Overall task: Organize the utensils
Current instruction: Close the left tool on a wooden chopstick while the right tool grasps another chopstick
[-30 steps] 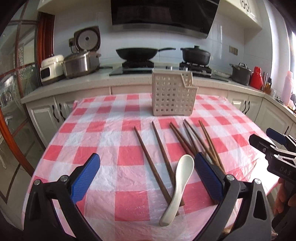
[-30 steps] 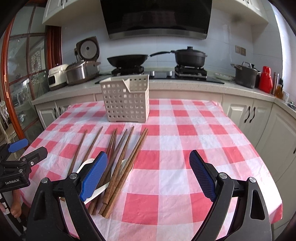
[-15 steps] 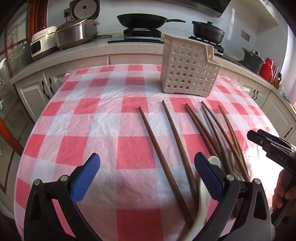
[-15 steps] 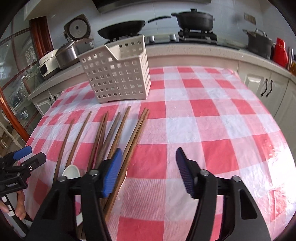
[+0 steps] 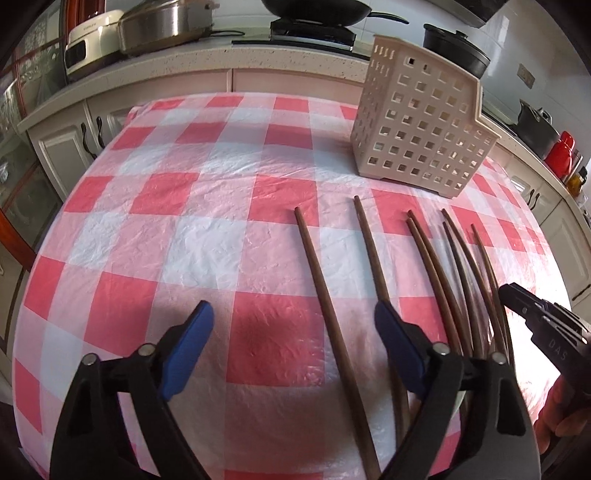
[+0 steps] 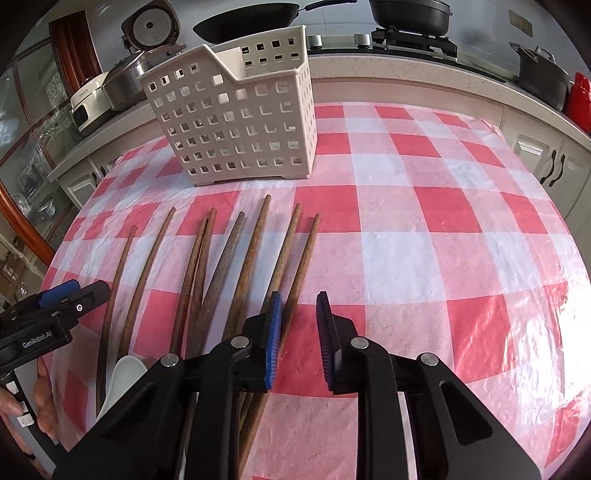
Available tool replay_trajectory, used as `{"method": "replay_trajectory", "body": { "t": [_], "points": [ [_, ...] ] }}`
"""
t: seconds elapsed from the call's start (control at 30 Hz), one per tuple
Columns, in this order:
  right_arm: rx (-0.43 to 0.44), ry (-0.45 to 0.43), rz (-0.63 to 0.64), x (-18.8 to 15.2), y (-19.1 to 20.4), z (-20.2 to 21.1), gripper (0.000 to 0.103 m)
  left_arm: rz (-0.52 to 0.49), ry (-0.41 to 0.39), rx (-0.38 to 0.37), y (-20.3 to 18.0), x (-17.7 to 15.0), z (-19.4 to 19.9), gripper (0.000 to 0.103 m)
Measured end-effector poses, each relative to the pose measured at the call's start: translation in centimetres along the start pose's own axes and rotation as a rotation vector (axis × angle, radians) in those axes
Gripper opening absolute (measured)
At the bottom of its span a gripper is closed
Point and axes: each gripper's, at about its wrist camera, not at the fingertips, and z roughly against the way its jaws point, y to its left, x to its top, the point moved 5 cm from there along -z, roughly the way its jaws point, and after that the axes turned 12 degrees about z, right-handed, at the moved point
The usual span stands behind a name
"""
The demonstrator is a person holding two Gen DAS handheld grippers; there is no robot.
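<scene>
Several brown wooden chopsticks lie fanned on the red-and-white checked tablecloth. A white spoon lies among their near ends. A beige perforated utensil basket stands upright beyond them. My left gripper is open low over the cloth, with the leftmost chopstick between its fingers. My right gripper is narrowly open, its fingers around the near part of the rightmost chopstick without visibly gripping it.
A counter runs behind the table with a rice cooker, a steel pot, a wok and black pots on the stove. White cabinets stand to the right. The table edge curves close on both sides.
Both grippers have moved lower and forward over the chopsticks. The right gripper's jaws have narrowed from wide open to a small gap. The left gripper stays wide open.
</scene>
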Motion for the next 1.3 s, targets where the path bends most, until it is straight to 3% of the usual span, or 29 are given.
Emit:
{"method": "replay_trajectory", "body": {
  "t": [0.17, 0.33, 0.53, 1.03, 1.07, 1.13, 1.3],
  "points": [
    [-0.015, 0.019, 0.012, 0.2, 0.0, -0.9, 0.019, 0.029, 0.005, 0.012, 0.2, 0.5, -0.9, 0.067],
    [-0.014, 0.016, 0.018, 0.8, 0.0, -1.3, 0.019, 0.011, 0.013, 0.024, -0.4, 1.2, -1.5, 0.048],
    [-0.018, 0.021, 0.031, 1.5, -0.5, -1.9, 0.019, -0.013, 0.015, 0.041, -1.2, 1.3, -1.9, 0.036],
    [-0.048, 0.007, 0.085, 2.0, -0.6, -2.5, 0.015, -0.078, -0.026, 0.128, -2.6, 0.4, -2.0, 0.027],
    [-0.051, 0.006, 0.09, 2.0, -0.6, -2.5, 0.014, -0.084, -0.03, 0.127, -2.7, 0.4, -2.0, 0.026],
    [-0.063, 0.0, 0.106, 2.0, -0.6, -2.5, 0.011, -0.107, -0.038, 0.129, -2.9, 0.4, -2.0, 0.008],
    [-0.043, -0.012, 0.105, 1.8, -0.6, -2.0, 0.009, -0.087, -0.025, 0.084, -2.6, 0.4, -1.7, 0.007]
  ]
}}
